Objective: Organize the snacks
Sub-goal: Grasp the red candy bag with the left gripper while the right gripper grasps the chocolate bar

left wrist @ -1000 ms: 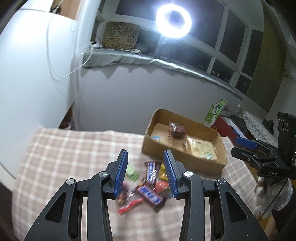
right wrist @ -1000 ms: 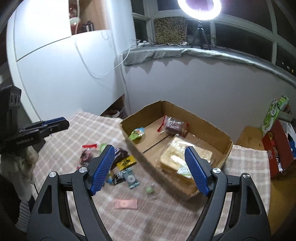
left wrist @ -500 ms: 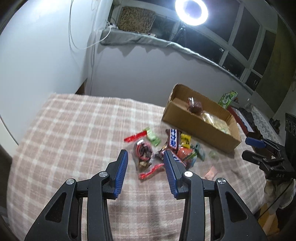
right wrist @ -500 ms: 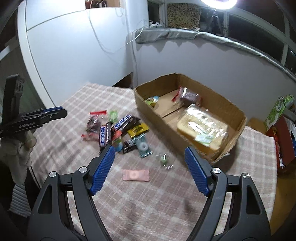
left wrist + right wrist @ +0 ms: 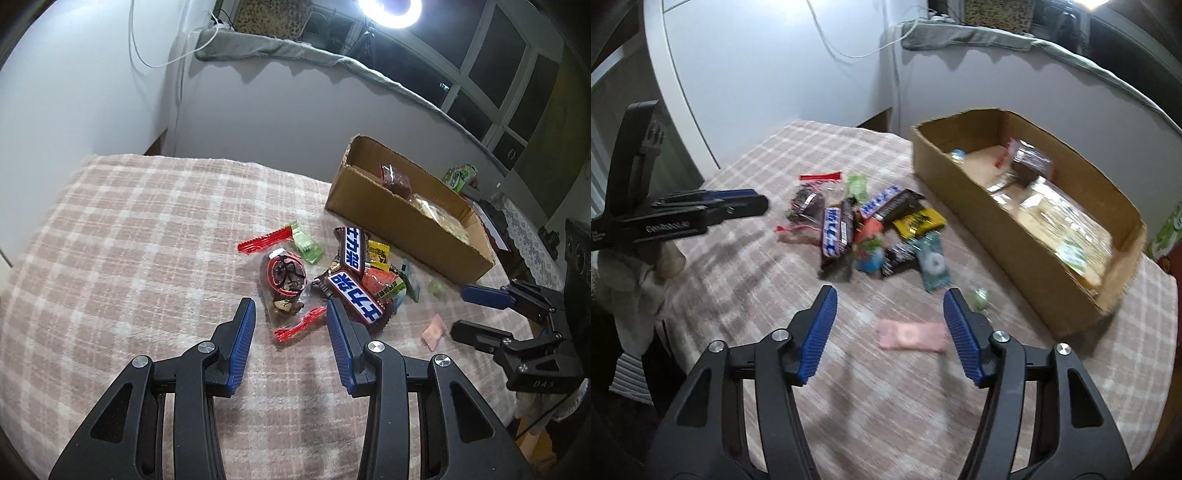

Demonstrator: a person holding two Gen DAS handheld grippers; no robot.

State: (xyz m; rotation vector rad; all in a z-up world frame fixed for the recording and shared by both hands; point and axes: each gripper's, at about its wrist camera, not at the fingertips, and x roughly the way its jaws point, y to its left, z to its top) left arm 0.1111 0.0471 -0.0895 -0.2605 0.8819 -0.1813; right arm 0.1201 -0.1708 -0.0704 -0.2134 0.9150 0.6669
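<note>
Early stage: a few packets sit in the box (image 5: 1027, 236), most snacks (image 5: 347, 273) lie piled on the checked tabletop (image 5: 129, 240) beside it, left tool (image 5: 290, 314) apart and empty, right tool (image 5: 886, 308) closing over a pink packet (image 5: 912, 334), nothing gripped.

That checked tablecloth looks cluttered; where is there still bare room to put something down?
The checked tablecloth is bare across its whole side away from the cardboard box, out to the white wall. There is also a bare strip nearest the cameras, in front of the pink packet. It is crowded where the snack pile lies beside the box.
</note>
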